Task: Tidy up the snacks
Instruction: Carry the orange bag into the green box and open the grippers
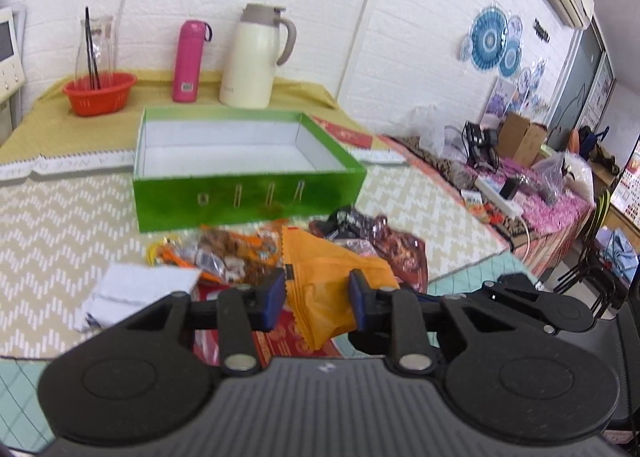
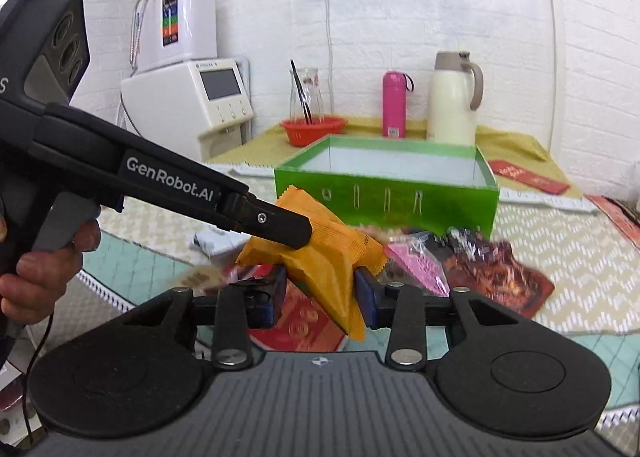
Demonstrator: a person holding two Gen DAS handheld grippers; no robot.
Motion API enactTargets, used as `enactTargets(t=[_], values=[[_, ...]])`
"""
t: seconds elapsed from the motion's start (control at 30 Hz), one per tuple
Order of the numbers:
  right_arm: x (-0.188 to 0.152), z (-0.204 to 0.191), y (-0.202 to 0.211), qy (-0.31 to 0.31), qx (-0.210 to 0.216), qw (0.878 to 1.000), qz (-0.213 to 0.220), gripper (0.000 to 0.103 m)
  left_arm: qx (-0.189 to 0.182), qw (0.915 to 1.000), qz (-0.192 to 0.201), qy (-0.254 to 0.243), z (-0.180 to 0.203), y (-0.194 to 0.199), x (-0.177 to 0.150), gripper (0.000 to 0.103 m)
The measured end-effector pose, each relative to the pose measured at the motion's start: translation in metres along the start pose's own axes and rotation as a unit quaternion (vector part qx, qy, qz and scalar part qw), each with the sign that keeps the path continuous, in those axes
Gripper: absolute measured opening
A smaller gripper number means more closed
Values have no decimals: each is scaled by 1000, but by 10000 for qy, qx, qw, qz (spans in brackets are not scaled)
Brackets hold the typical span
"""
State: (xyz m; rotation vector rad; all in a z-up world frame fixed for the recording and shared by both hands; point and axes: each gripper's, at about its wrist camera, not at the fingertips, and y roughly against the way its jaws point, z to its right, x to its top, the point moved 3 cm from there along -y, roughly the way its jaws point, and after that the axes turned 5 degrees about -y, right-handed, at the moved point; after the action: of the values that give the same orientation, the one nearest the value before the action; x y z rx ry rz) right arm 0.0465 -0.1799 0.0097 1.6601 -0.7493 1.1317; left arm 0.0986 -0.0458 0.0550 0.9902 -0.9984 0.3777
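Observation:
An orange snack packet (image 1: 320,277) hangs lifted above the table, pinched between the blue pads of my left gripper (image 1: 318,297). In the right wrist view the same orange packet (image 2: 332,257) sits between the pads of my right gripper (image 2: 322,293), which is shut on its lower part. The left gripper's black fingers (image 2: 280,225) reach in from the left and clamp its upper part. Behind stands an open green box (image 1: 248,205) (image 2: 384,197), white inside, with nothing visible in it. Loose snack packets (image 1: 240,253) lie in front of it, among them a dark red one (image 2: 496,273).
A red basket (image 1: 100,91), a pink bottle (image 1: 188,61) and a white jug (image 1: 252,57) stand at the back by the wall. A white packet (image 1: 136,285) lies at the left. A cluttered side table (image 1: 520,185) runs along the right. A hand (image 2: 40,269) holds the left gripper's handle.

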Motion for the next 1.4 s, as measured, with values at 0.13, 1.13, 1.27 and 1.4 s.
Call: enactTargets(t=[0.13, 1.13, 1.27, 1.4], values=[[22, 0, -9, 112, 69, 9997, 207, 66, 88, 9996, 270, -6, -7, 5, 24, 25], [89, 62, -175, -348, 374, 9986, -155, 64, 175, 9973, 275, 659, -123, -121, 114, 20], [87, 69, -190, -371, 339, 9982, -312, 64, 214, 9972, 135, 709, -133, -137, 112, 20], [84, 73, -197, -333, 296, 9980, -451, 64, 257, 9969, 5, 740, -139, -149, 108, 21]])
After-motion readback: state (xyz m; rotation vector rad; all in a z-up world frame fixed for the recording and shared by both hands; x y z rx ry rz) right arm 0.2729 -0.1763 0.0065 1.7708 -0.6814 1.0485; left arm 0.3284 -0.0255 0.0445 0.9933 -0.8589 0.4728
